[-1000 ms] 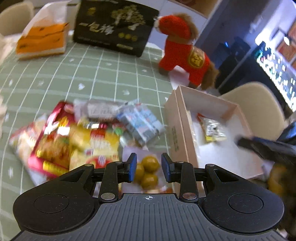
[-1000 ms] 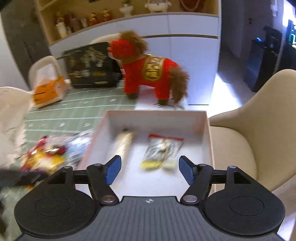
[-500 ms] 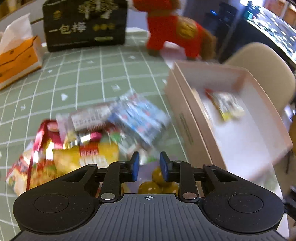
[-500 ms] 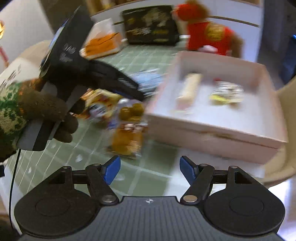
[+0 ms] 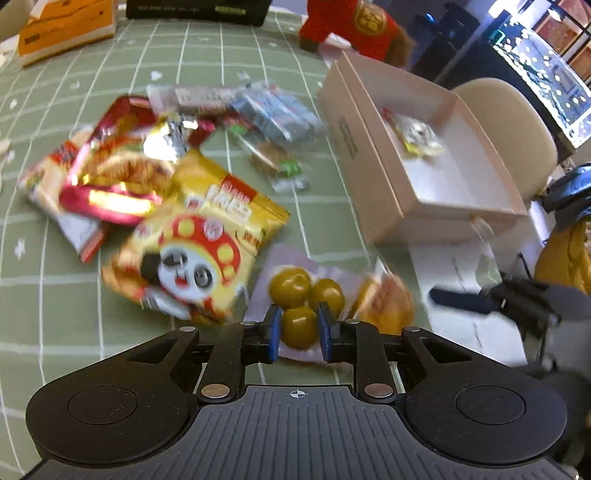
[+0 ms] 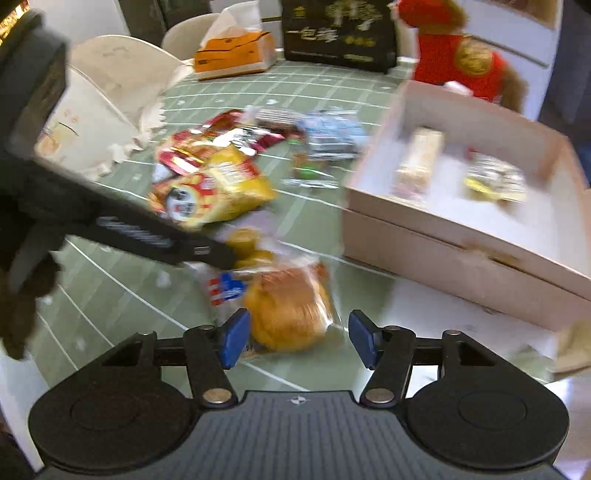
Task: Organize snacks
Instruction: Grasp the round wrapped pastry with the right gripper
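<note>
Loose snack packs lie heaped on the green checked cloth left of an open pink box [image 5: 369, 158]. My left gripper [image 5: 300, 334] is low over a clear pack of green olives [image 5: 295, 288]; its jaws are closing and the pads press on one olive. Beside it lies a wrapped orange bun [image 6: 288, 310], which sits between the fingers of my right gripper [image 6: 299, 338]. Those jaws are closing too; the left pad is at the bun and the right pad stands clear. A yellow panda bag [image 5: 192, 251] lies left of the olives. The box holds a small yellow pack [image 6: 495, 181] and a pale bar [image 6: 417, 162].
At the table's far side stand an orange tissue box [image 6: 232, 51], a black gift box [image 6: 340, 33] and a red plush toy [image 6: 461, 62]. A beige chair [image 5: 506, 122] is behind the pink box, a white chair [image 6: 107, 74] at the left. A gloved hand holds the left gripper.
My left gripper has dropped onto the olive pack and narrowed around an olive. My right gripper has swung from above the box down to the bun, and its jaws have narrowed.
</note>
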{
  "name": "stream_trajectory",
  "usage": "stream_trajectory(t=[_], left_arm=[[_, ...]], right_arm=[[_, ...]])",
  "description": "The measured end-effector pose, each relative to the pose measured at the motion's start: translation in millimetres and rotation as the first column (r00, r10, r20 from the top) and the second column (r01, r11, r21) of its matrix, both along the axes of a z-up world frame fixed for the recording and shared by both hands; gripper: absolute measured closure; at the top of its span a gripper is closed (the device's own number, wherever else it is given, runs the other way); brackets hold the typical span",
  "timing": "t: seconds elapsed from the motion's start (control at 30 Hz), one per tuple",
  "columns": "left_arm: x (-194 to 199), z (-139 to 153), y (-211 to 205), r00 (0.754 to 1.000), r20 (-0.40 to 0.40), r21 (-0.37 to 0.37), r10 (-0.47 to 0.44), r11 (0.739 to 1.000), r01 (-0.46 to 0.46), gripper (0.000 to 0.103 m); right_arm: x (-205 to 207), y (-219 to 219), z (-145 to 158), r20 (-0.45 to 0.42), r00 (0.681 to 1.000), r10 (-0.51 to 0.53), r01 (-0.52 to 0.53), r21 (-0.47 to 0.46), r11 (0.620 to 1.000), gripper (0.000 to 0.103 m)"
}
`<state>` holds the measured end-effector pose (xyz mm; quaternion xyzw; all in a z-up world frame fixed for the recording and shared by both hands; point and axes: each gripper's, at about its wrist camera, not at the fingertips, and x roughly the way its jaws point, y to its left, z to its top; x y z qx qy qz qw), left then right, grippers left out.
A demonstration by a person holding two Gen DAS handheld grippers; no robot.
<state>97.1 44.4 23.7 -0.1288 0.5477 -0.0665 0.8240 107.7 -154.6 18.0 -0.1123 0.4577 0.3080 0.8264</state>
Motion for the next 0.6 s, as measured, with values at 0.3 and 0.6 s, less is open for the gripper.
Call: stream_trajectory(t=[0.3,0.6], left_arm=[[-27.8,18.0,-9.3,0.992,0.103,0.099,0.073,0.992,-0.083,0.078],[-47.1,22.8,7.1,0.987,0.081,0.1,0.142,0.984,-0.15,0.078]], right_arm=[[3.6,-45.9,-1.5,-0.018,0.985,-0.17,0.17,-0.007,0.985,0.042],[34.1,12.4,-8.4,-0.218,0.948,-0.233,0.273,0.176,0.946,0.025]])
